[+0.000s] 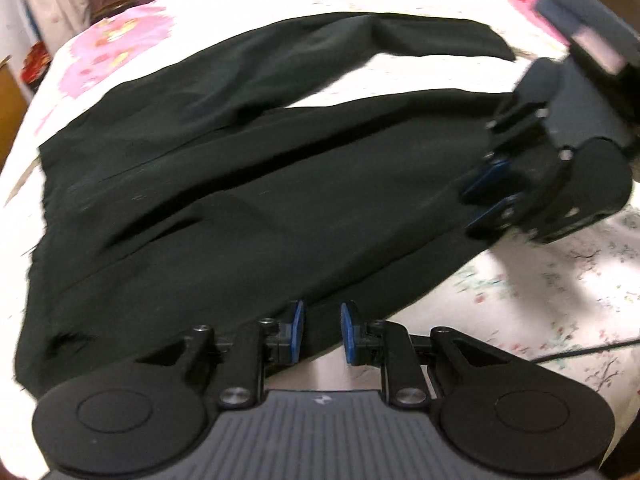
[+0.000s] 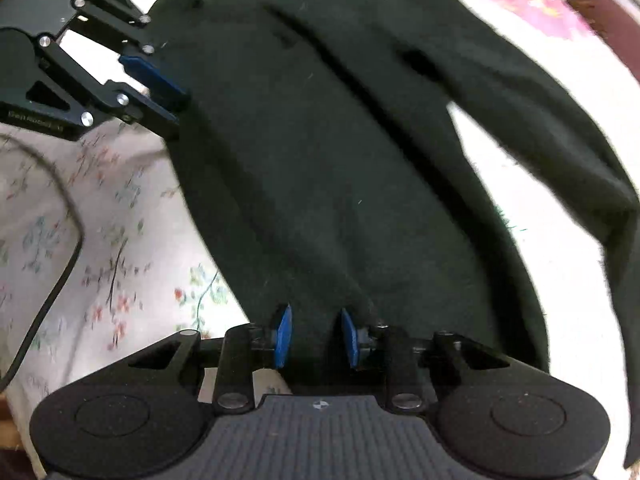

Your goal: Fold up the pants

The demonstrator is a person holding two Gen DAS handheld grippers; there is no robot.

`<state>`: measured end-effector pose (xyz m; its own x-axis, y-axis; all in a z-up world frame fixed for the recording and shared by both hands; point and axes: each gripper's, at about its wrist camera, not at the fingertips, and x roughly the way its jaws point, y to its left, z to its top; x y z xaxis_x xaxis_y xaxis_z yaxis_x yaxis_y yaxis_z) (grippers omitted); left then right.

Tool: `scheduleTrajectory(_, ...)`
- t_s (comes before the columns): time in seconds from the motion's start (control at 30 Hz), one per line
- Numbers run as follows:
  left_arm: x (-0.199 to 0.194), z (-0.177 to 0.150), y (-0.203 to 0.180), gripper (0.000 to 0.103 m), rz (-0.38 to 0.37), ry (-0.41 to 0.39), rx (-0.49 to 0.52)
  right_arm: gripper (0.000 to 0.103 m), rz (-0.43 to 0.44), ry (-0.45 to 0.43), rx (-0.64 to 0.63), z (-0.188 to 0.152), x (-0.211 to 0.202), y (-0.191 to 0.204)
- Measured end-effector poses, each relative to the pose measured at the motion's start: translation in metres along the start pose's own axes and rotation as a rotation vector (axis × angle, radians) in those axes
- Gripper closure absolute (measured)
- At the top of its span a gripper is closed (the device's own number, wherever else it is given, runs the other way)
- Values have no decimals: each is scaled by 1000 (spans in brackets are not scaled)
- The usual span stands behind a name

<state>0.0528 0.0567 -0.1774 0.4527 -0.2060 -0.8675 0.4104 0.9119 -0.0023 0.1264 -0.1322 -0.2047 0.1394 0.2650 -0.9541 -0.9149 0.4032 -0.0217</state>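
Left gripper (image 1: 322, 334) fingers parted at the near long edge of the black pants (image 1: 248, 184), spread across the floral bed (image 1: 560, 288); right gripper (image 2: 316, 336) likewise parted, straddling the hem (both probably poised to pinch for folding).

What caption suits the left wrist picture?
Black pants spread on a floral bedsheet, both open grippers at their near edge.

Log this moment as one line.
black cloth pants spread on floral sheet | left gripper open at near edge | right gripper open at leg
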Motion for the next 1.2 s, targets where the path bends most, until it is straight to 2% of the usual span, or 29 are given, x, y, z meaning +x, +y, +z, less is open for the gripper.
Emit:
scheduleTrajectory(0.07, 5, 5, -8, 72, -18, -4, 26, 97, 25, 12, -29, -1, -3, -9)
scheduleTrajectory(0.13, 12, 9, -16, 72, -24, -10, 49, 101, -4, 21, -107, -7, 1, -10)
scheduleTrajectory(0.23, 24, 14, -28, 72, -15, 5, 61, 101, 9, 28, -128, -9, 14, -13)
scheduleTrajectory(0.4, 27, 25, -39, 72, 11, 1, 56, 103, 34, 24, -103, -10, 11, -13)
scheduleTrajectory(0.47, 24, 27, -42, 72, 20, 4, 47, 103, 60, 38, -76, -20, -4, -28)
scheduleTrajectory(0.6, 15, 29, -46, 72, 24, -12, 49, 103, 118, 45, -59, -37, -25, -18)
scheduleTrajectory(0.7, 12, 30, -46, 72, 15, -22, 66, 103, 50, -17, -98, -43, -37, -17)
scheduleTrajectory(0.83, 14, 32, -46, 72, 7, -28, 84, 103, -50, -42, -143, -36, -22, -32)
scheduleTrajectory(0.93, 8, 27, -53, 72, -22, -33, 126, 93, -33, 33, -237, -33, 2, -27)
scheduleTrajectory(1.1, 23, 26, -61, 72, -56, -17, 263, 90, -10, 41, -305, -40, 17, -14)
scheduleTrajectory(1.2, 35, 28, -69, 67, -72, -4, 336, 90, -36, 45, -395, -41, 20, -2)
